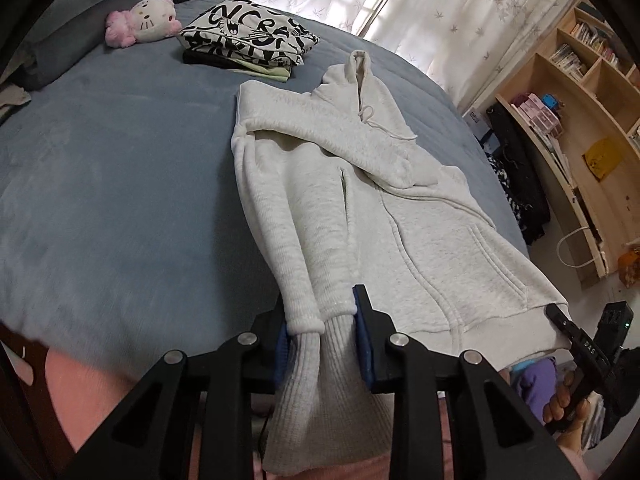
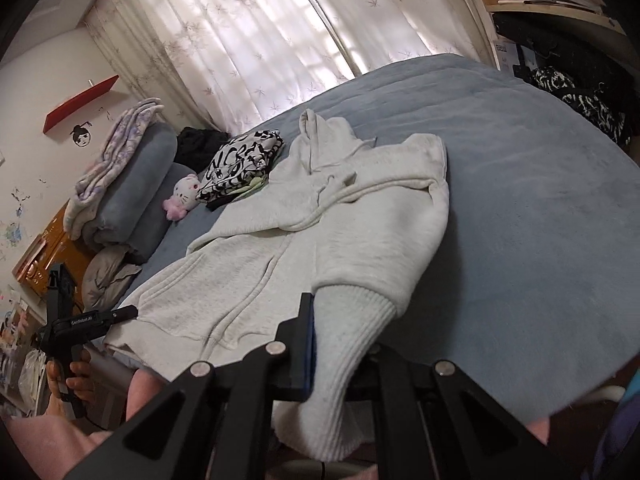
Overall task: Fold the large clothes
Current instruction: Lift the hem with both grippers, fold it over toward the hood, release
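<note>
A pale grey zip hoodie [image 1: 420, 216] lies face up on the blue bed [image 1: 120, 184], hood far, sleeves folded across its front. My left gripper [image 1: 320, 314] is shut on the ribbed hem at the near left corner, with a sleeve cuff [image 1: 306, 322] pinched in too. My right gripper [image 2: 344, 320] is shut on the ribbed hem at the other near corner [image 2: 352, 332]; its right finger is hidden under the cloth. Both corners hang lifted off the bed's edge. Each view shows the other gripper at the hem: the right gripper [image 1: 560, 316] and the left gripper [image 2: 130, 314].
A stack of folded clothes with a black-and-white print on top [image 1: 248, 40] sits at the far side beside a pink and white plush toy [image 1: 148, 20]. Pillows and a blanket [image 2: 128, 184] are at the bed's head. Wooden shelves [image 1: 580, 120] stand to the right.
</note>
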`<state>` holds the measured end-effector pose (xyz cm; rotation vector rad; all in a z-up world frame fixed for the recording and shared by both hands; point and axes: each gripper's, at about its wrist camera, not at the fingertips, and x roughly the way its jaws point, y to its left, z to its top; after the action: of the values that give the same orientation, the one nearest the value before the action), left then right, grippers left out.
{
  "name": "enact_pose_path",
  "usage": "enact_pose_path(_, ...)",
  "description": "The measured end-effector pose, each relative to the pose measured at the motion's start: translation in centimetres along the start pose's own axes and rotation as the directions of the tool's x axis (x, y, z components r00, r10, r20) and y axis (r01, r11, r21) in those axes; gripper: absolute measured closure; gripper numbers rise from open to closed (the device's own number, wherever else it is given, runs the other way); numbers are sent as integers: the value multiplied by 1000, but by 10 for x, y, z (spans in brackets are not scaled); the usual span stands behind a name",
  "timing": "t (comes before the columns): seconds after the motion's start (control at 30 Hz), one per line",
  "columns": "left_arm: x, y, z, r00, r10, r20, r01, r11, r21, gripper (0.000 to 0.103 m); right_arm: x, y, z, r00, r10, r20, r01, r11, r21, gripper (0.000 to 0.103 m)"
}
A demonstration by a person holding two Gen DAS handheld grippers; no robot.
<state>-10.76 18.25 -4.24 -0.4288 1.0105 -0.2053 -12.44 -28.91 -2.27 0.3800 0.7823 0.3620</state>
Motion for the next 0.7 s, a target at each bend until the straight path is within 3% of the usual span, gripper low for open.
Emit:
enact_pose_path(0.17,-10,16,-5,999,-15,-50,12,999,-52,77,-19,-9,-3,1000,7,-21,-6,999,37,96)
enact_pose_path(0.37,23,34,22,992,-75,-97,62,990,-127,76,18,-35,13,995,49,-83,-32,980,195,96)
enact_pose_path(0.53,45,32,78,993,-120,7,120,981,-151,72,61,-49,61,993,94,-69,-70,954,292,96)
enact_pose_path(0.6,59,30,113,993,-106,53,113,981,-156,64,83,-51,87,993,96,-63,-72,948,310,96)
enact_pose_path(0.7,79,28,160,991,-54,121,73,985,-154,63,122,-51,134,993,93,-68,-68,949,308,91)
